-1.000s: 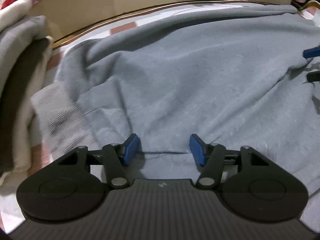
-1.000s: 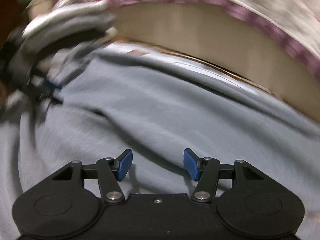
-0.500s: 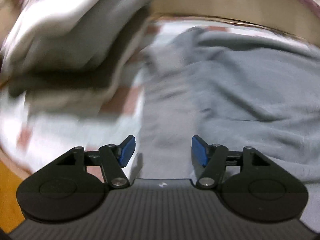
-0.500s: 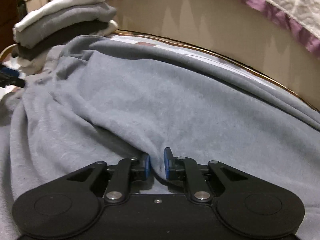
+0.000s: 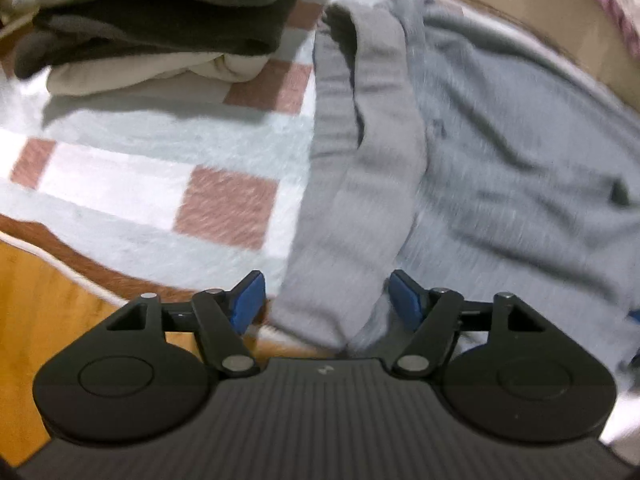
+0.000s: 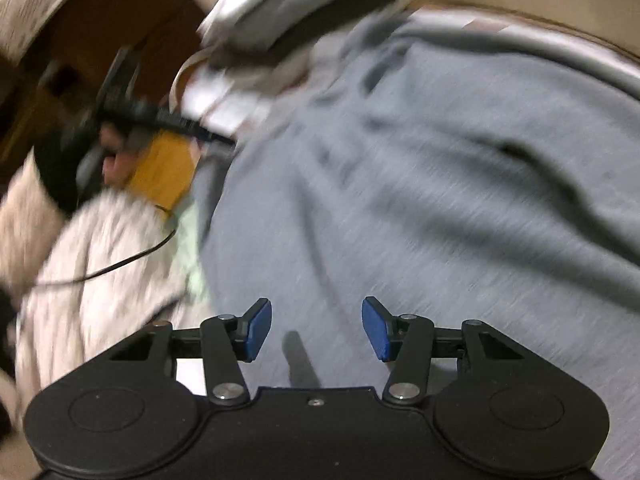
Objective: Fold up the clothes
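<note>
Left wrist view: my left gripper (image 5: pixel 327 300) has its blue pads (image 5: pixel 249 296) spread wide, gripping nothing. Between them, slightly beyond, lies the ribbed cuff end of a grey garment (image 5: pixel 500 152), a sleeve (image 5: pixel 356 184) running away from the camera. The garment's main body spreads to the right of the sleeve. It lies on a checked blanket (image 5: pixel 168 160) of pale and reddish squares, whose near edge shows a brown border with a wooden floor (image 5: pixel 52 292) below. A stack of folded clothes (image 5: pixel 160 28) sits at the blanket's far left corner, apart from the sleeve.

Right wrist view: my right gripper (image 6: pixel 317 328) also has its fingers well apart, empty, over the grey garment (image 6: pixel 420 200), which fills the centre and right. The picture is motion-blurred. At upper left I see the other gripper (image 6: pixel 132 112) with a hand (image 6: pixel 114 156) on it, at the garment's left edge; I cannot tell its finger state from here. A fuzzy pale sleeve (image 6: pixel 104 264) and a thin black cable (image 6: pixel 116 264) lie lower left. The folded stack (image 6: pixel 296 8) shows at top.
</note>
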Available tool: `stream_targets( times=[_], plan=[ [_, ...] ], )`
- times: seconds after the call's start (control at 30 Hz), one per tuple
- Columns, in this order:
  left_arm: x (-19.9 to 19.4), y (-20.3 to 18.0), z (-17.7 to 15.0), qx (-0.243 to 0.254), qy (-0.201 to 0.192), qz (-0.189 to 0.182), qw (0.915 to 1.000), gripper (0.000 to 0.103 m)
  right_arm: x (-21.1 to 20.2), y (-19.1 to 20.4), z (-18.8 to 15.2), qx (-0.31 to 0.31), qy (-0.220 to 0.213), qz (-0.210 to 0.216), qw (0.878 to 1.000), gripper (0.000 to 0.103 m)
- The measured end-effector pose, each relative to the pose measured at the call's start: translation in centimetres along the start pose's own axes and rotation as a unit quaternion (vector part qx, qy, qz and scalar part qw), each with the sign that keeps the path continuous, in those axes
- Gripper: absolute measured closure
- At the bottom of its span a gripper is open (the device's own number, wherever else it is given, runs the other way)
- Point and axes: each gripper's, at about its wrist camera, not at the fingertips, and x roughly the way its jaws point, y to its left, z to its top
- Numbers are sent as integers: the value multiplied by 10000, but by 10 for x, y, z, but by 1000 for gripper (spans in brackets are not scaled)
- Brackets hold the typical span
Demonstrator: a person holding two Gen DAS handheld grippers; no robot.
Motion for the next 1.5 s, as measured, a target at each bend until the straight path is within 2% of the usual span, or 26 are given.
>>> stream_targets(
  times=[0.07, 0.13, 0.23, 0.3, 0.33, 0.37, 0.43, 0.53, 0.57, 0.6, 0.63, 0.67, 0.73, 0.83, 0.9, 1.03, 1.17, 1.2, 1.23, 1.27, 1.3, 1.4, 1.5],
  plan=[
    [-2, 3, -5, -28, 110, -65, 9999, 31, -5, 0, -9, 82, 21, -96, 9999, 47],
    [-1, 8, -7, -256, 351, -199, 9989, 31, -10, -1, -19, 182, 28, -201, 9996, 46],
    [-1, 10, -7, -500, 507, -408, 9966, 32, -18, -2, -33, 331, 39, -359, 9988, 46],
    [3, 8, -7, -540, 610, -666, 9945, 31, -33, 3, -54, 249, -39, -912, 9955, 46],
    [9, 7, -7, -627, 734, -622, 9934, 31, -41, 6, -64, 203, -81, -1201, 9925, 46],
    [15, 6, -7, -702, 854, -559, 9923, 29, -49, 9, -75, 156, -123, -1488, 9887, 46],
    [28, 1, -5, -618, 991, -83, 9931, 20, -64, 14, -96, 62, -205, -2059, 9783, 46],
    [36, -2, -1, -782, 960, -12, 9923, 22, -88, 23, -127, -79, -328, -2901, 9564, 46],
    [36, -4, 0, -806, 873, -52, 9929, 28, -98, 20, -136, 144, -465, -2851, 9573, 46],
    [34, -8, 0, -753, 754, -40, 9943, 37, -109, 16, -145, 399, -614, -2758, 9584, 46],
    [31, -12, -1, -690, 617, -40, 9957, 63, -112, 18, -151, 447, -669, -2778, 9573, 46],
    [27, -16, -2, -646, 477, -51, 9968, 80, -113, 19, -158, 470, -712, -2812, 9558, 46],
    [11, -12, -3, -1042, -3, -212, 9943, 84, -117, 23, -170, 515, -800, -2881, 9529, 46],
    [-16, -5, -2, -1546, -818, -611, 9827, 86, -122, 28, -189, 583, -930, -2983, 9481, 45],
    [-27, -12, 1, -1531, -1116, -578, 9802, 86, -118, 31, -194, 432, -878, -3029, 9480, 43],
    [-42, -37, 6, -1144, -1719, -383, 9777, 87, -109, 28, -197, 322, -817, -2945, 9516, 41],
    [-52, -48, 16, -1041, -2053, -315, 9726, 88, -91, 17, -191, 9, -476, -3082, 9501, 40],
    [-52, -50, 17, -990, -2099, -252, 9724, 88, -89, 12, -189, 34, -474, -3074, 9504, 41],
    [-55, -56, 17, -825, -2111, -59, 9740, 88, -88, 7, -187, 60, -472, -3066, 9507, 55],
    [-57, -62, 16, -668, -2119, 125, 9749, 88, -88, 4, -185, 50, -482, -3156, 9477, 71],
    [-57, -67, 16, -589, -2111, 217, 9754, 89, -90, 1, -183, 116, -541, -3236, 9446, 99],
    [-57, -65, 16, -710, -2129, 131, 9744, 89, -119, -5, -178, 677, -1374, -3190, 9353, 99],
    [-60, -58, 19, -858, -2229, -64, 9710, 89, -155, -7, -161, 922, -2006, -3319, 9171, 100]
  ],
)
